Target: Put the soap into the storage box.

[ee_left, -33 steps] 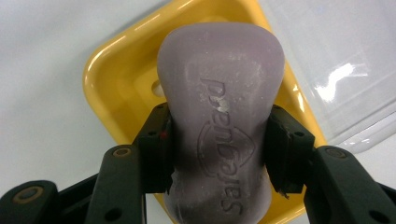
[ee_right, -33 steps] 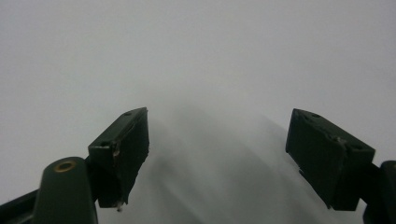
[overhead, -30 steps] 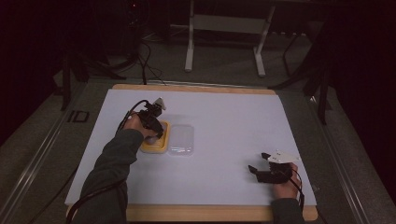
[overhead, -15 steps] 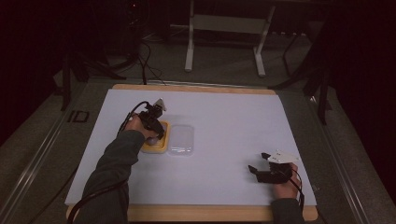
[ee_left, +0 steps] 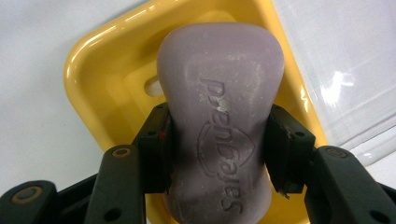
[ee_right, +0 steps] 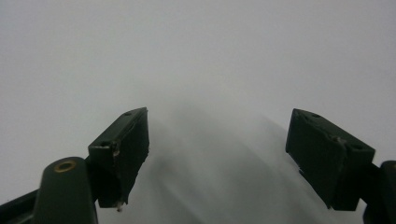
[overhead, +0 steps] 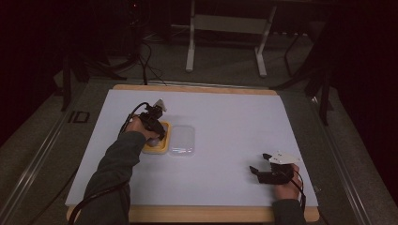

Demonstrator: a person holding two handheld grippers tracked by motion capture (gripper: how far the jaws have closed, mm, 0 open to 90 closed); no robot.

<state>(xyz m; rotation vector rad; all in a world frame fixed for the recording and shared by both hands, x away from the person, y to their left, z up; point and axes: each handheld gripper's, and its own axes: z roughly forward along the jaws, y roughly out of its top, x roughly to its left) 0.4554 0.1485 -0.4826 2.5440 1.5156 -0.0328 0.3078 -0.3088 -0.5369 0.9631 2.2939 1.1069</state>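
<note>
Left gripper [overhead: 155, 125] over yellow dish [overhead: 156, 138]; clear lid [overhead: 182, 139] beside; right gripper [overhead: 259, 169] well apart.

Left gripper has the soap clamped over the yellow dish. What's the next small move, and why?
Probably lift straight up a little. The left gripper pads press both sides of the purple soap bar, which sits over the yellow dish, so the grip looks set. The clear lid lies beside the dish, and the right gripper is open, far off.

The lilac soap bar [ee_left: 219, 116] bears an embossed "Safeguard" brand mark.
</note>
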